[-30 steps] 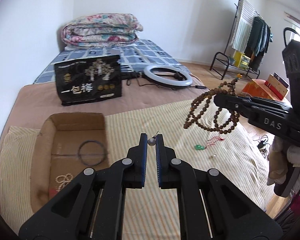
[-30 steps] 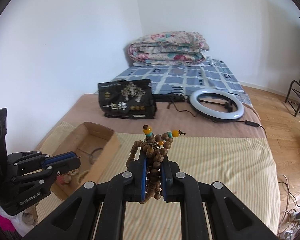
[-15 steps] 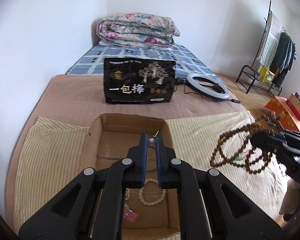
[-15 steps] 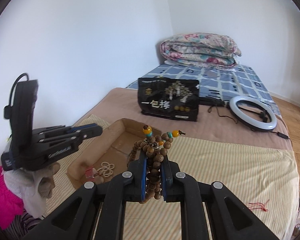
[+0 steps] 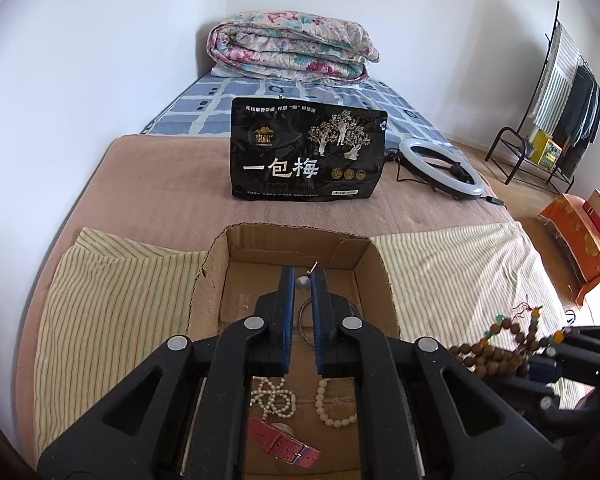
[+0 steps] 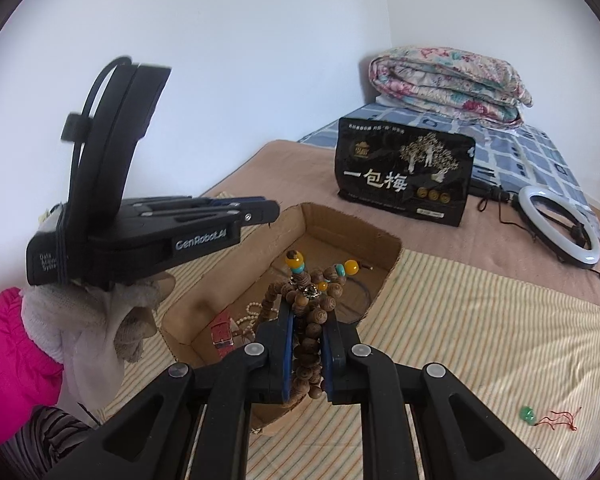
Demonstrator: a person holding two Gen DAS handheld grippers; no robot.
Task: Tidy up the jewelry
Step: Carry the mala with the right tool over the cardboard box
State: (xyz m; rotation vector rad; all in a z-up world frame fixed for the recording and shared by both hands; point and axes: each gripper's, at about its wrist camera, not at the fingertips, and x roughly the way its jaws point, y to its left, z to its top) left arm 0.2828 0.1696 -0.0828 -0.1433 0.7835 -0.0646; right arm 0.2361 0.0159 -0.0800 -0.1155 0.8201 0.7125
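Both our grippers have swung across the striped cloth since a second ago, and the cardboard box (image 5: pixel 300 248) that lay off to the left is now straight under them. Our left gripper (image 5: pixel 302 282) pinches a small silvery bead earring (image 5: pixel 302 283) at the very tips of its fingers, its wire sticking up past them, so that it can drop cleanly once the jaws part. Our right gripper (image 6: pixel 309 320) is clamped on a bunched wooden bead mala (image 6: pixel 310 312), the amber and turquoise marker beads standing above the fingers and the rest hanging below, just over the box's near right corner. We judge both pieces are held over the box ready for release.

Inside the box lie a thin black ring (image 5: pixel 306 320) toward the middle, a white pearl knot (image 5: pixel 274 398) and a cream bead bracelet (image 5: pixel 334 408) nearer us, and a pink watch strap (image 5: pixel 282 442) by the near edge. A green pendant on red cord (image 6: pixel 540 416) is left on the striped cloth (image 6: pixel 480 320), well to the right of the box.
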